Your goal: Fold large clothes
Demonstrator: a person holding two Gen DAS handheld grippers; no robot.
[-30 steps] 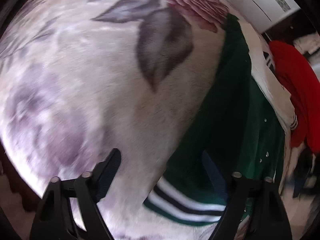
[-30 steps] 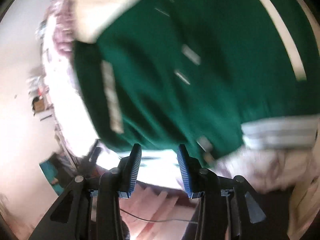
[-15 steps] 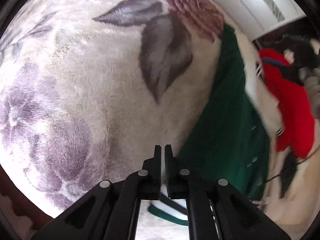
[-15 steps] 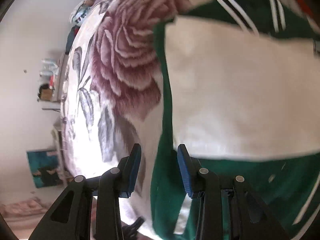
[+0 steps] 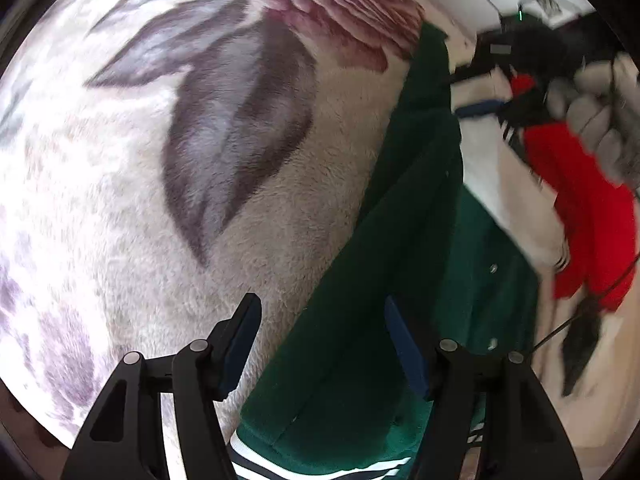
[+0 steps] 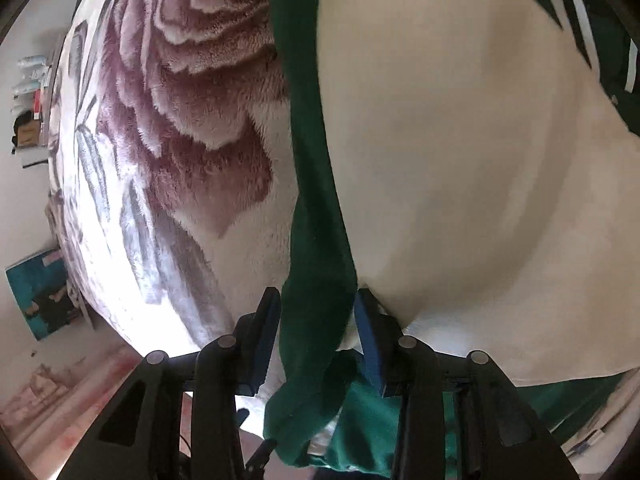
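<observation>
Left gripper (image 5: 322,344): jaws have just been opening and stand well apart, nothing pinched; green jacket (image 5: 400,280) lies below and between them, its striped hem (image 5: 320,468) at the lower frame edge, on a floral blanket (image 5: 200,160). Right gripper (image 6: 316,332): jaws partly closed around a bunched green fold of the jacket (image 6: 316,280); fabric fills the gap, appears gripped. Cream sleeve (image 6: 460,160) spreads just right of that fold. Red garment (image 5: 580,200) lies beyond the jacket.
</observation>
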